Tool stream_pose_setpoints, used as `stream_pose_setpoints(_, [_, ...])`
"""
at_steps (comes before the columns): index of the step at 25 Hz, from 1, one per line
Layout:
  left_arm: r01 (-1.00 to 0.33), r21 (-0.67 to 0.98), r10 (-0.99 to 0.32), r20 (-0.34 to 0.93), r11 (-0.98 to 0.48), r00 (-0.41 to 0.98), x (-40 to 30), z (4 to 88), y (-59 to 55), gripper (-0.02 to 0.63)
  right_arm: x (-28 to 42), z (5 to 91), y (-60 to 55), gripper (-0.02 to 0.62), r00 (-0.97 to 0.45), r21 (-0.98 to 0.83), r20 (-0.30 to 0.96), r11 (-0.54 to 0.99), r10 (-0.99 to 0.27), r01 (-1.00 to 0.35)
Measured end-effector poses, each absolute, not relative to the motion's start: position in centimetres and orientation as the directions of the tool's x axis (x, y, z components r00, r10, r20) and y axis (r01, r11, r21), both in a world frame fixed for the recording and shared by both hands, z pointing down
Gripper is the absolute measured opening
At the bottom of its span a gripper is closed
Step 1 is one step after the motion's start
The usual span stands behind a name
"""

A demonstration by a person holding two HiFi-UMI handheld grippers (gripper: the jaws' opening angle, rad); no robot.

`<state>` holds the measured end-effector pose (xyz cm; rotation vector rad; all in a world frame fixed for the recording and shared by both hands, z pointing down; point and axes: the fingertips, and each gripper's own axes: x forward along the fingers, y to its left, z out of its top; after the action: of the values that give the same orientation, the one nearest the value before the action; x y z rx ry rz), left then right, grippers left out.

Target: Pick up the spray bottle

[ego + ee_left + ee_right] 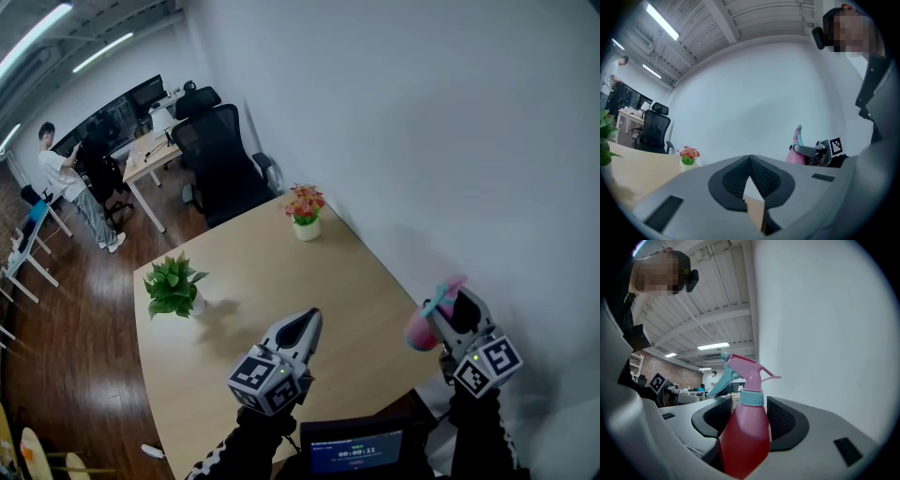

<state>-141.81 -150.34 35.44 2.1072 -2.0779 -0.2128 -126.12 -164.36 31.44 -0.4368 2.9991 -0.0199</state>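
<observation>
head view: the right hand-held gripper [448,314] holds the pink spray bottle [424,328] in the air beside the bench [253,272], near the wall.

left gripper view: the left hand-held gripper [750,158] is pressed together and empty, probably not needed.

right gripper view: the jaws pinch the bottle's body below the collar, a hold i'd guess stops slipping.

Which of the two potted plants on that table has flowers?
The flowering plant by the white wall, with red and orange blooms. The leafy plant near the table's left edge is only green.
</observation>
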Motion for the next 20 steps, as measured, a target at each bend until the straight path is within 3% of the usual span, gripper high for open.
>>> stream_pose_setpoints(20, [-0.973, 0.230, -0.999, 0.041, -0.016, 0.026, -141.36, 35.47, -149.99, 0.000, -125.66, 31.18, -164.44, 0.218, -0.942, -0.017, -0.109, 0.948, -0.318, -0.319])
